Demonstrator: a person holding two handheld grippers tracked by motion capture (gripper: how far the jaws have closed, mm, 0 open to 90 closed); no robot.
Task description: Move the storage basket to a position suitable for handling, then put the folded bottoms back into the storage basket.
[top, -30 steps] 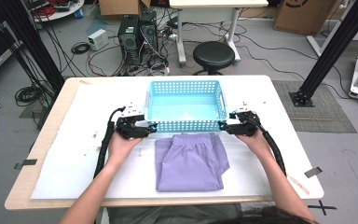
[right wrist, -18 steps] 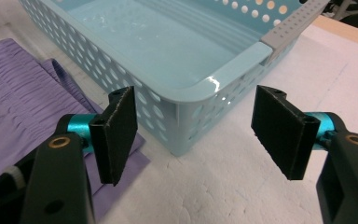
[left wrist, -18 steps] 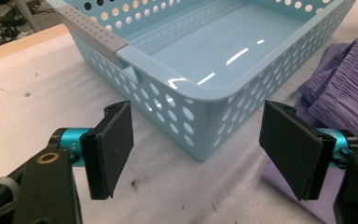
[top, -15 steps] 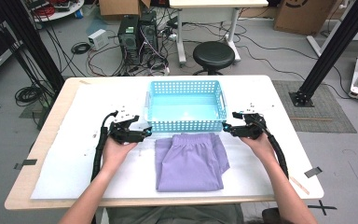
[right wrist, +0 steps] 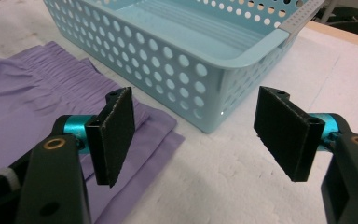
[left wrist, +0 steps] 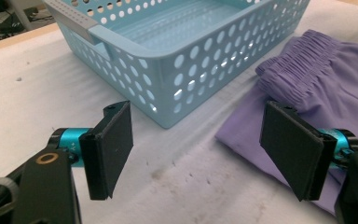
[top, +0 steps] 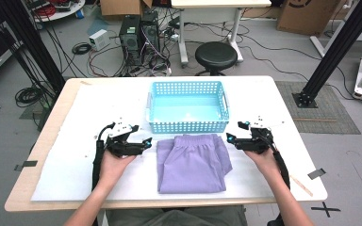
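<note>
Folded purple shorts [top: 191, 162] lie flat on the white table cover, waistband toward a light blue perforated basket [top: 187, 126] just beyond them. The basket holds nothing. My left gripper [top: 143, 142] sits open to the left of the shorts, jaws pointing right. In the left gripper view its gap [left wrist: 200, 149] frames the basket corner [left wrist: 168, 123] and the shorts' edge [left wrist: 307, 84]. My right gripper [top: 231, 137] is open at the shorts' upper right corner. The right gripper view has its jaws [right wrist: 193, 137] spread over bare table, shorts [right wrist: 32, 102] to the left and basket [right wrist: 186, 60] ahead.
The white cover [top: 66, 165] spans most of the wooden table [top: 28, 202]. Off the far edge stand a black stool [top: 216, 54], computer towers [top: 139, 33] and cables on the floor. Black frame legs [top: 334, 52] rise at the right.
Both grippers have drawn back from the basket's front corners toward the person, the left one also shifting outward. The basket and the shorts have stayed put.
</note>
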